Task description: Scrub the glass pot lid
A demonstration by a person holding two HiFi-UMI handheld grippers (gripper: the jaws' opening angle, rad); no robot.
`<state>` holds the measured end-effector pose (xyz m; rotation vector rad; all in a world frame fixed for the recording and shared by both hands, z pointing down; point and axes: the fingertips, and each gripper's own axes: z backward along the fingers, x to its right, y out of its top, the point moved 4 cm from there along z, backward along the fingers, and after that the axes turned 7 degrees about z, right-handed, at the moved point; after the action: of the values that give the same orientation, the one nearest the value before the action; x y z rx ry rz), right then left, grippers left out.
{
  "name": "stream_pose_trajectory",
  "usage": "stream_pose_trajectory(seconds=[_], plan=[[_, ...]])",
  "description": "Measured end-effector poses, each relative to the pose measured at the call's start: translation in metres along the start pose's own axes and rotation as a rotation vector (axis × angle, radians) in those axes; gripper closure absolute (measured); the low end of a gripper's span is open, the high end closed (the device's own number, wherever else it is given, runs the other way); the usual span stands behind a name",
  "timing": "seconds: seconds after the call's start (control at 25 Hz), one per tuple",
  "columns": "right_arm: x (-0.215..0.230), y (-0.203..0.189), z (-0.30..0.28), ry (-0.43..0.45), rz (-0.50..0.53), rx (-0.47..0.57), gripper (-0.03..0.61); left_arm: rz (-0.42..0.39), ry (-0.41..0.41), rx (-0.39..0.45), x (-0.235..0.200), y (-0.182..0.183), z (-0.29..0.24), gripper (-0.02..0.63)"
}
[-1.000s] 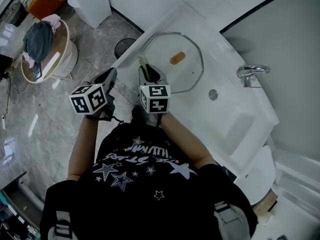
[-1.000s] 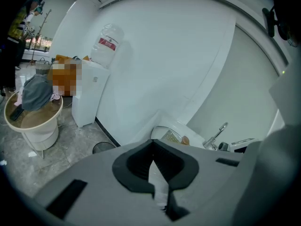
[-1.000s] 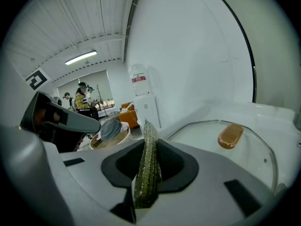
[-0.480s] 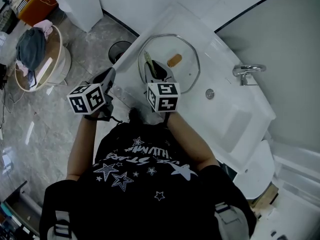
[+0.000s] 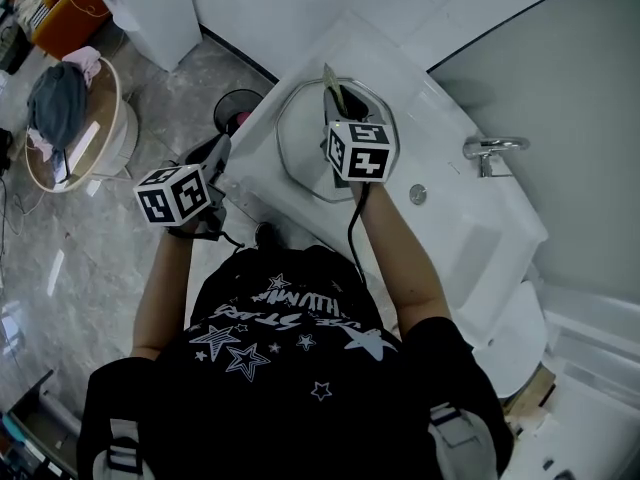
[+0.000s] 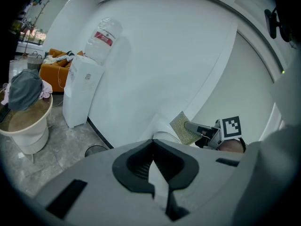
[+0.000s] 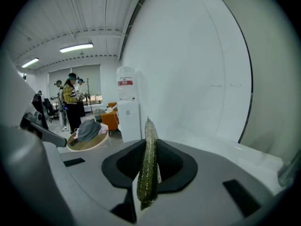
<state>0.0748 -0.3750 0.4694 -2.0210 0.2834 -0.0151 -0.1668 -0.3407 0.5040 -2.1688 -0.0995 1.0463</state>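
Since 0.5 s ago my right tongs have swung up and right across the glass pot lid, which lies flat in the white sink; the lid's knob, plain to see then, is now covered by the tongs and their marker cube. The right tongs are clamped on a greenish scouring pad, seen edge-on, its tip poking past the lid's far rim. My left tongs have barely moved; closed on nothing, they hang just beside the sink's left edge. Whether the pad touches the glass I cannot tell; the right gripper view shows only wall and room.
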Motion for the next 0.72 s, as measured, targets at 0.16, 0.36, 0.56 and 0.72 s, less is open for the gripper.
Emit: stream_pose_trajectory(seconds=[0.16, 0.36, 0.56, 0.72], plan=[[0.012, -0.007, -0.019, -0.015, 0.091, -0.083, 0.509, 0.006, -0.002, -0.006, -0.005, 0.002, -0.002, 0.606], [0.014, -0.025, -0.040, -0.028, 0.167, -0.175, 0.509, 0.017, -0.001, -0.015, -0.012, 0.003, -0.003, 0.606], [-0.001, -0.031, -0.047, 0.033, 0.214, -0.229, 0.509, 0.025, 0.004, -0.019, -0.015, 0.001, -0.001, 0.606], [-0.021, -0.031, -0.044, 0.106, 0.235, -0.225, 0.509, 0.029, 0.007, -0.017, -0.016, -0.004, 0.001, 0.606]])
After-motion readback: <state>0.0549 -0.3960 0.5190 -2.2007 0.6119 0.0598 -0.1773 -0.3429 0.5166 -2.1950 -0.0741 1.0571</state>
